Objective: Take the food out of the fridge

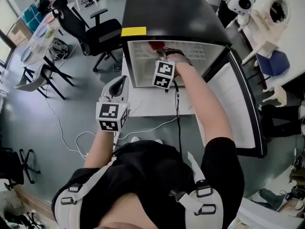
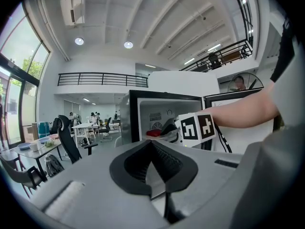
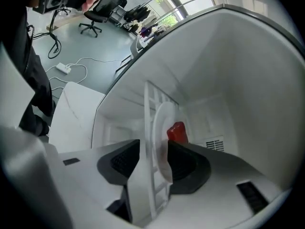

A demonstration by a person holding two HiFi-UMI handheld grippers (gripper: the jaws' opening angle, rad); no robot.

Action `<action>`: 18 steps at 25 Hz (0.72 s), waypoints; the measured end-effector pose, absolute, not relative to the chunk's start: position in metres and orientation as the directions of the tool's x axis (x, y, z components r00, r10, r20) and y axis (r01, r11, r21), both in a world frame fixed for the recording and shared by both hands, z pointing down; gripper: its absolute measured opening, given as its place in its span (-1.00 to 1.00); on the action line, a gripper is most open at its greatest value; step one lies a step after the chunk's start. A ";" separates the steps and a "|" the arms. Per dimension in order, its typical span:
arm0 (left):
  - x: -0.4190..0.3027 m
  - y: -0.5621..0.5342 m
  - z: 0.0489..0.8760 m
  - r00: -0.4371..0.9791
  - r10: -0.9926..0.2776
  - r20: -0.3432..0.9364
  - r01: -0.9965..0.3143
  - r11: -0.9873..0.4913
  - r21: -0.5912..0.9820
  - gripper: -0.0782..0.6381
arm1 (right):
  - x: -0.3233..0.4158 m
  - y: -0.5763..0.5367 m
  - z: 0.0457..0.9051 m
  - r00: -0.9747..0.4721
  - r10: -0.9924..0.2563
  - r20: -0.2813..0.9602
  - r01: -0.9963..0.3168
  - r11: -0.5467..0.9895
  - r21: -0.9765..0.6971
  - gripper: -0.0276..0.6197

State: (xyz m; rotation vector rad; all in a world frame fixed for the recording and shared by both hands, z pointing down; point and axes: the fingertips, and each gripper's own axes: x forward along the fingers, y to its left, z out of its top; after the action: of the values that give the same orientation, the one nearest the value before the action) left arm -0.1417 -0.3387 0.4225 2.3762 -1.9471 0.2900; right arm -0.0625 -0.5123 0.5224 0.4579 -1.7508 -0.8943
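The right tongs (image 3: 155,149) reach inside the open black mini fridge (image 1: 171,13), clamped on the rim of a round white plate (image 3: 162,123) that sits on the white wire shelf (image 3: 148,104) and carries red food (image 3: 177,132). The left tongs (image 2: 151,144) hang outside the fridge, pressed together and empty.

Red food (image 3: 177,132) inside the fridge (image 1: 171,13): lower part hidden behind the plate (image 3: 161,123) rim, kind can't be told. Head view shows only a red sliver at the fridge's back; the right hand (image 1: 175,57) covers the rest. In the left gripper view, a marker cube (image 2: 200,126) blocks part of the fridge interior.
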 end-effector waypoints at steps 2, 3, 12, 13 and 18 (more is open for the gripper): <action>-0.141 -0.340 0.423 0.191 -0.964 0.182 -0.975 -0.208 -0.078 -0.78 | -0.061 -0.512 0.525 -0.351 -0.678 0.646 0.128 0.648 0.750 -0.42; -0.141 -0.340 0.424 0.194 -0.964 0.184 -0.974 -0.212 -0.080 -0.78 | -0.060 -0.511 0.525 -0.349 -0.679 0.646 0.135 0.645 0.752 -0.42; -0.129 -0.348 0.427 0.234 -0.953 0.194 -0.962 -0.256 -0.095 -0.78 | -0.054 -0.493 0.517 -0.392 -0.693 0.605 0.165 0.594 0.788 -0.54; -0.127 -0.349 0.427 0.240 -0.951 0.194 -0.960 -0.263 -0.097 -0.78 | -0.054 -0.490 0.515 -0.400 -0.700 0.591 0.167 0.579 0.798 -0.61; -0.118 -0.351 0.428 0.263 -0.945 0.196 -0.953 -0.286 -0.104 -0.78 | -0.052 -0.482 0.507 -0.417 -0.740 0.528 0.179 0.503 0.845 -0.79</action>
State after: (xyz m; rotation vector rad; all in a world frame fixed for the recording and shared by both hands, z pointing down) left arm -0.1176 -0.3508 0.4279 2.4682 -1.8552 0.3418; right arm -0.0516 -0.4822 0.5068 0.4795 -1.7077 -1.1044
